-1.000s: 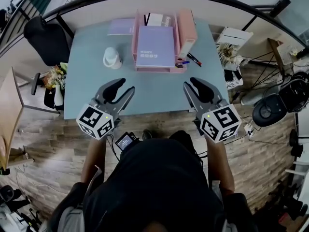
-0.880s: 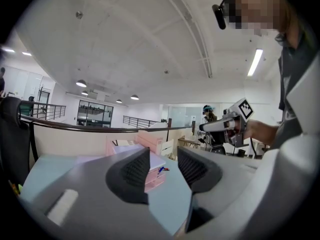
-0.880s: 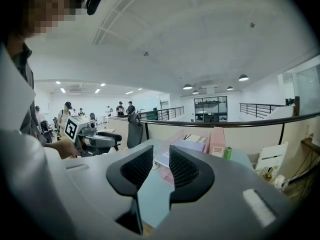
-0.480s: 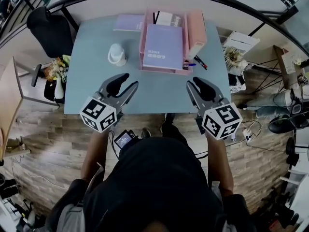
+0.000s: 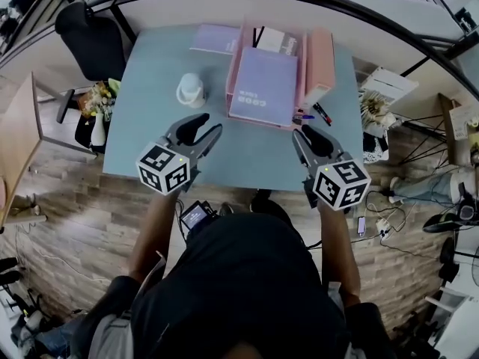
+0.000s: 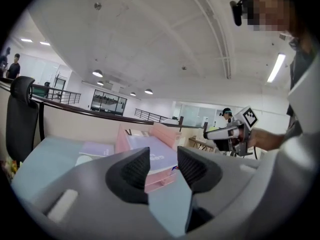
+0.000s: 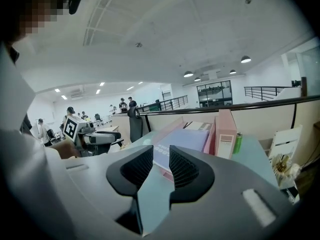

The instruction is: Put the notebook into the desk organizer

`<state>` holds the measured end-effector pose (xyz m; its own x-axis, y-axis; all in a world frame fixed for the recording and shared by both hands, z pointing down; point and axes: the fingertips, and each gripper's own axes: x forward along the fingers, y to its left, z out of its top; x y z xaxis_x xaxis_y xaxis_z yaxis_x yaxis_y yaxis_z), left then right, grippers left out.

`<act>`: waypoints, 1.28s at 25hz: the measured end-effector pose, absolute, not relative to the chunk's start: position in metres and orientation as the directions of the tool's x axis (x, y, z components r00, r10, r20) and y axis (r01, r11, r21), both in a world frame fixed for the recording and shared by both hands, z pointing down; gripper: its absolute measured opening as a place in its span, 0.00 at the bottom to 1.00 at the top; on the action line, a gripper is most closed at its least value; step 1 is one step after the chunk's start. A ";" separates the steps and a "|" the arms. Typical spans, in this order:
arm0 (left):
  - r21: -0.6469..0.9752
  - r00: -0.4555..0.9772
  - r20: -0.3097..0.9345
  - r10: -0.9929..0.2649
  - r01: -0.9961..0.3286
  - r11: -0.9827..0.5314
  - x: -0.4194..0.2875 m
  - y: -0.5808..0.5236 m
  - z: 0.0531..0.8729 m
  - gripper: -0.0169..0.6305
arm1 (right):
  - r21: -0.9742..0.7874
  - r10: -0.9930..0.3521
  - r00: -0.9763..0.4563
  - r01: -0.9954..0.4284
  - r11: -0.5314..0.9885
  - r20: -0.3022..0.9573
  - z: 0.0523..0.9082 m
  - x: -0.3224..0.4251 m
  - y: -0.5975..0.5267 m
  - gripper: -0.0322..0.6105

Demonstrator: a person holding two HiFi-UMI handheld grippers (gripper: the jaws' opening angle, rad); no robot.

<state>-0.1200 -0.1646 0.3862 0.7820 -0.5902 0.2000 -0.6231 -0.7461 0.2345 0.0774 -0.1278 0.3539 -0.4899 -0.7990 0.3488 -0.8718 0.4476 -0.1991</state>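
notebook [image 5: 263, 87] in desk organizer [image 5: 322, 58], beyond left gripper [image 5: 209, 126] wide, right gripper [image 5: 301, 132] narrow, both empty

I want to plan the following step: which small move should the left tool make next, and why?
Probably move the left tool forward past the white cup toward the notebook lying flat on the table beside the organizer; the tool is open, empty and far from it.

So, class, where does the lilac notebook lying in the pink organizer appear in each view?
Head view: notebook upper centre.
Left gripper view: notebook centre, slightly below middle.
Right gripper view: notebook right of centre, slightly below middle.
Shared landmark: pink organizer, its tall box right of the notebook.
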 end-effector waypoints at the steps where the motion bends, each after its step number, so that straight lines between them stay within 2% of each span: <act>1: 0.246 0.779 0.205 -0.592 -0.627 -0.739 -0.119 -0.168 0.390 0.38 | -0.212 -0.793 -0.494 -0.869 0.447 0.357 0.359 0.080 -0.133 0.18; 6: 0.291 0.767 0.232 -0.598 -0.641 -0.710 -0.111 -0.188 0.408 0.38 | -0.273 -0.766 -0.511 -0.859 0.433 0.391 0.385 0.089 -0.155 0.18; 17: 0.399 0.762 0.281 -0.583 -0.646 -0.651 -0.085 -0.225 0.446 0.38 | -0.402 -0.710 -0.539 -0.835 0.376 0.454 0.440 0.105 -0.192 0.30; 25: 0.473 0.754 0.311 -0.579 -0.651 -0.594 -0.077 -0.240 0.472 0.40 | -0.526 -0.666 -0.593 -0.781 0.338 0.453 0.468 0.104 -0.207 0.37; 32: 0.549 0.774 0.301 -0.557 -0.618 -0.563 -0.067 -0.244 0.484 0.43 | -0.577 -0.635 -0.632 -0.744 0.338 0.443 0.479 0.098 -0.213 0.38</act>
<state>-0.0670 -0.2444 0.4837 0.7741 -0.5568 0.3011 -0.6183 -0.5629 0.5485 0.0981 -0.2132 0.4792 -0.6324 -0.6351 0.4434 -0.7437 0.3376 -0.5770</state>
